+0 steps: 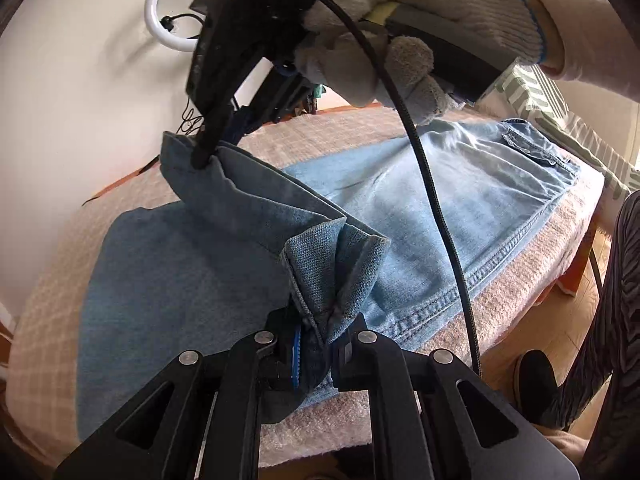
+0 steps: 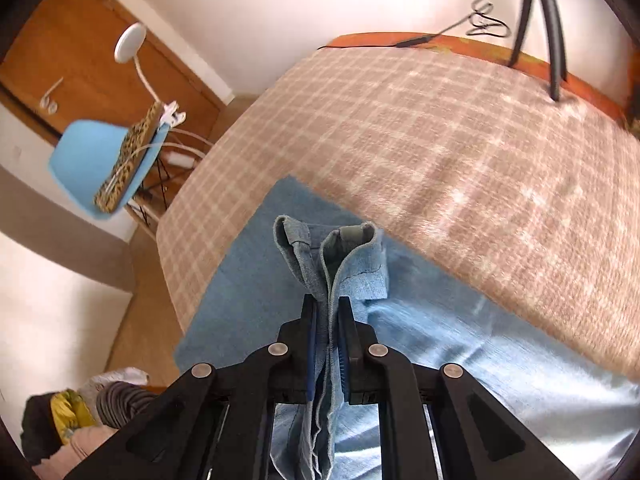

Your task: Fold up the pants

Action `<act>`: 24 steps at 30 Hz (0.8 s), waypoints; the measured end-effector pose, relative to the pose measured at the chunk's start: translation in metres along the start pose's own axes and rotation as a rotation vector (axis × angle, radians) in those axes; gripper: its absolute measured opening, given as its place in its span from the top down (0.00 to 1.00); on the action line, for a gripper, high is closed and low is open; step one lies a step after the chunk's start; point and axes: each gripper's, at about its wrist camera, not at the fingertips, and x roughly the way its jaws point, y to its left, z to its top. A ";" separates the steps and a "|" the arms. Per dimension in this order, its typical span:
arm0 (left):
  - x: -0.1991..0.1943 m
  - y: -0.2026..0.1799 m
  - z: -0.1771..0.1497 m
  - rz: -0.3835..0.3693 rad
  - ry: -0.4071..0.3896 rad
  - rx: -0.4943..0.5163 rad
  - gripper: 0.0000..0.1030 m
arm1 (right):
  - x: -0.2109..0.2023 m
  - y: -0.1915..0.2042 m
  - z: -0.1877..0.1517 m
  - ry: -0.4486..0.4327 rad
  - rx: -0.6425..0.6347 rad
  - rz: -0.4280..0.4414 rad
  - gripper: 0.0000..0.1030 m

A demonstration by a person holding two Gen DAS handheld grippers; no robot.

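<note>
Checked pink blanket covers the bed (image 2: 460,128) under you, with a white wall behind it and a blue chair (image 2: 92,160) off beyond the far corner from your right claw. One pair of light blue denim pants (image 1: 460,200) lies flat on the blanket, its waistband end stretching away ahead and to the right of your left claw. You hold two claws, and both are clamped on the hem end of the legs: the left claw (image 1: 316,354) pinches a bunched hem corner directly between its fingers, and the right claw (image 2: 329,336), held in your gloved right hand (image 1: 404,36), grips the other hem corner, up and to the left of the left claw. That edge is raised off the bed and hangs slack between the two grips. My reading is that you are at the lengthwise fold, with the hems lifted and the carry toward the waistband not yet made. The next move calls for both claws to travel together, level and evenly spaced, keeping the edge taut, then lower it squarely onto the waistband end before letting go.
</note>
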 end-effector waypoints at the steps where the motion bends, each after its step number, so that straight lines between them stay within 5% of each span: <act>1: 0.001 0.000 0.001 -0.004 0.000 -0.005 0.92 | -0.004 -0.016 -0.006 -0.016 0.045 0.018 0.91; 3: 0.002 0.000 0.003 -0.014 0.001 -0.014 0.92 | -0.006 -0.035 -0.013 -0.040 0.123 0.062 0.81; 5: 0.002 -0.001 0.004 -0.023 0.002 -0.019 0.92 | -0.006 -0.049 -0.018 -0.040 0.171 0.098 0.56; 10: -0.002 0.002 0.007 -0.025 -0.010 -0.042 0.92 | -0.002 -0.057 -0.023 -0.071 0.204 0.142 0.49; 12: -0.007 0.008 0.008 -0.042 -0.020 -0.076 0.92 | 0.003 -0.061 -0.023 -0.063 0.223 0.114 0.59; 14: -0.013 0.016 0.010 -0.056 -0.032 -0.116 0.92 | 0.007 -0.058 -0.021 -0.071 0.216 0.092 0.85; 16: -0.019 0.024 0.013 -0.065 -0.047 -0.153 0.92 | 0.005 -0.057 -0.022 -0.096 0.226 0.093 0.92; 24: -0.027 0.008 0.043 -0.107 -0.078 -0.117 0.92 | -0.034 -0.043 -0.018 -0.197 0.168 0.047 0.96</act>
